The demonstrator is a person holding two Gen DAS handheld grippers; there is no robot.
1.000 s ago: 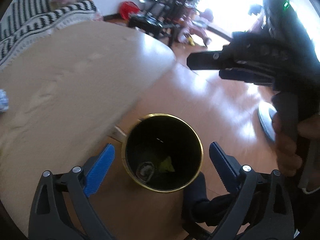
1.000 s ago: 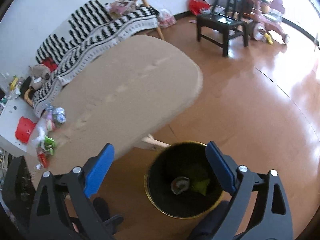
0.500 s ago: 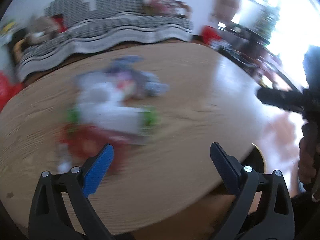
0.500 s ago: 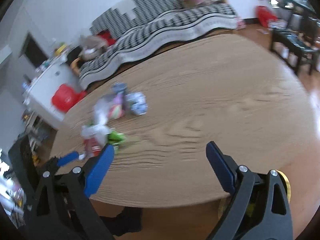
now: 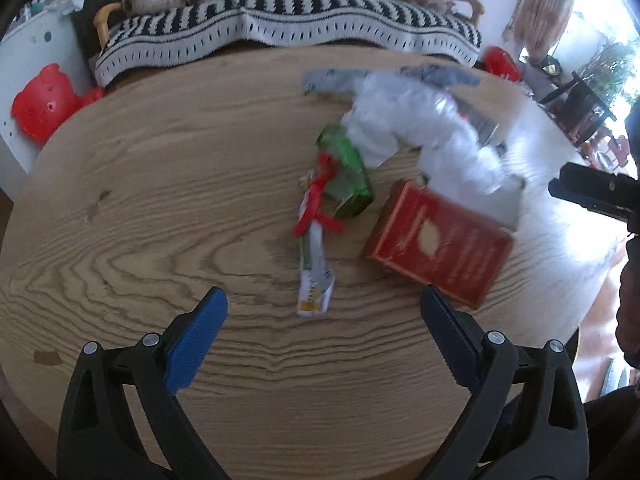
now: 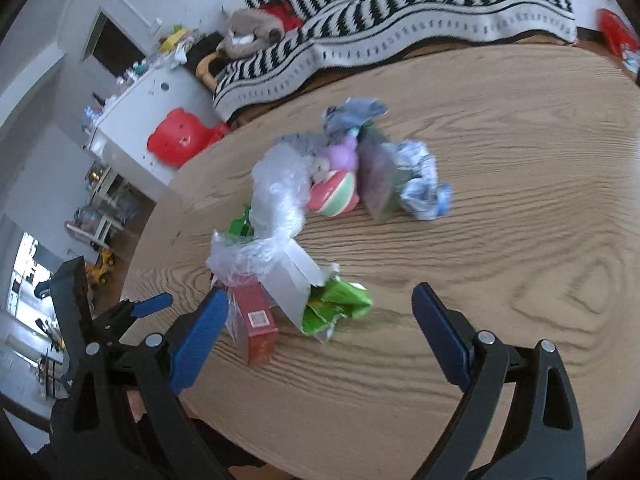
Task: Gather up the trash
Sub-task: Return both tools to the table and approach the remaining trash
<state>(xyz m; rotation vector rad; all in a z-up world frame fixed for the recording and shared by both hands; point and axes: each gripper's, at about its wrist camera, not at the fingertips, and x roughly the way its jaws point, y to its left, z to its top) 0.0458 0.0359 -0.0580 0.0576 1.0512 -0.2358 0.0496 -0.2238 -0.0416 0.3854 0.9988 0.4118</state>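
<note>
A pile of trash lies on the oval wooden table [image 5: 160,200]. In the left wrist view I see a red box [image 5: 436,244], a white and red wrapper [image 5: 314,264], a green wrapper [image 5: 346,172] and clear crumpled plastic [image 5: 416,132]. My left gripper [image 5: 324,336] is open and empty, just short of the wrapper. In the right wrist view the red box [image 6: 256,320], a green wrapper [image 6: 336,306], clear plastic [image 6: 276,204], a pink and green ball [image 6: 336,198] and a blue-white crumpled wrapper [image 6: 424,184] show. My right gripper [image 6: 320,328] is open and empty near the box.
A black-and-white striped sofa [image 5: 288,20] stands behind the table. A red toy [image 5: 40,108] and a white cabinet [image 6: 136,120] are at the left. The other gripper shows at the right edge of the left wrist view [image 5: 592,196] and at the left of the right wrist view [image 6: 104,312].
Both grippers swung up from over the black bin on the floor to face the trash pile on the table. Both stayed open and empty.
</note>
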